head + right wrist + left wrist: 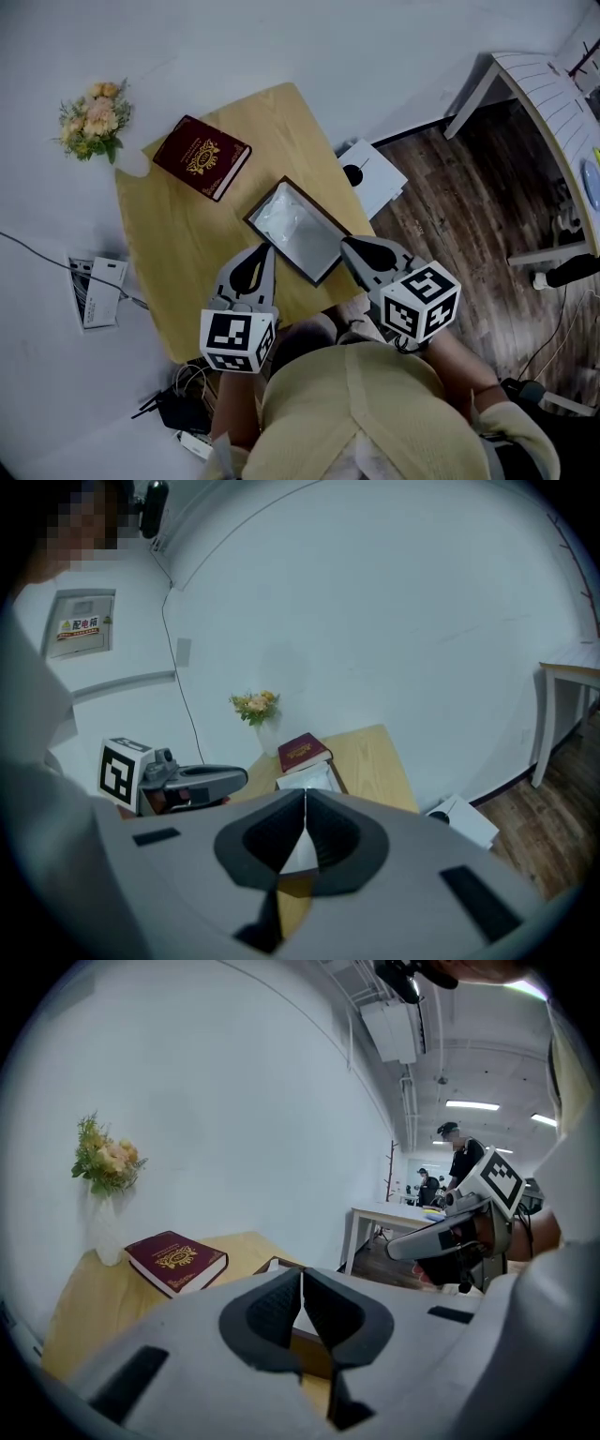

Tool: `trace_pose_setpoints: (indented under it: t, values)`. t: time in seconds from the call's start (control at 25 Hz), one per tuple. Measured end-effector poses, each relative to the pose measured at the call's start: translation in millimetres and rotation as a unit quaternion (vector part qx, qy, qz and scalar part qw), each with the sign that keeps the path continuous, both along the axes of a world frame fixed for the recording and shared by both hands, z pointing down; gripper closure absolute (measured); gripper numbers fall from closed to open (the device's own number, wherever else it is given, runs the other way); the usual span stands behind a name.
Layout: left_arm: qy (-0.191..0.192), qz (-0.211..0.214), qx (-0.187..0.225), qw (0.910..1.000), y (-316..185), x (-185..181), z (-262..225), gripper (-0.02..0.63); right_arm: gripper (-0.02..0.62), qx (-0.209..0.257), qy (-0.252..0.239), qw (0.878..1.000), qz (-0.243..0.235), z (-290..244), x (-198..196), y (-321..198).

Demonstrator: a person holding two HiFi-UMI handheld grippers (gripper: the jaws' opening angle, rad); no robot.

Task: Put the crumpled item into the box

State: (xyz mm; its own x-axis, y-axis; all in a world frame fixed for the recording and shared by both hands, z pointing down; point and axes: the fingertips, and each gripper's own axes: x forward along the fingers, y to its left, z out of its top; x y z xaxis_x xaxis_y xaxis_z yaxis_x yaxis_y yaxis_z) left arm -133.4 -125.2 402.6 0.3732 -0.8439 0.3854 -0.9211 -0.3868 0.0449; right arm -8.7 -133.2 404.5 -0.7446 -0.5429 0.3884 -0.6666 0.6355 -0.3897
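A shallow dark-rimmed box point(317, 268) lies on the wooden table point(178, 244), and a crumpled white item point(291, 225) rests inside it. My left gripper point(258, 258) hovers just off the box's near-left corner, shut with nothing in it. My right gripper point(356, 249) is by the box's near-right end, also shut and empty. In the left gripper view the jaws of the left gripper point(302, 1283) meet, with the box point(277, 1265) beyond. The right gripper point(306, 808) looks over the box point(334, 778) and its white contents point(305, 782).
A dark red book point(202, 157) lies beyond the box. A flower bunch point(94, 117) in a vase stands at the table's far-left corner. A white carton point(375, 173) sits on the floor right of the table. A white table point(553, 103) stands far right; cables point(178, 408) lie near the person.
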Motion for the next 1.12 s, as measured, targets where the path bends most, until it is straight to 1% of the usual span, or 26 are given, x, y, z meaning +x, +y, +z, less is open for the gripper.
trace_pose_setpoints:
  t: [0.68,1.12]
  values:
    - [-0.026,-0.035,-0.01,0.999,41,1,3,0.583,0.566,0.008,0.0,1.0,-0.02,-2,5,24]
    - [-0.019,-0.047,-0.014,0.9986,60,1,1,0.583,0.568,0.017,0.006,0.999,-0.027,-4,8,32]
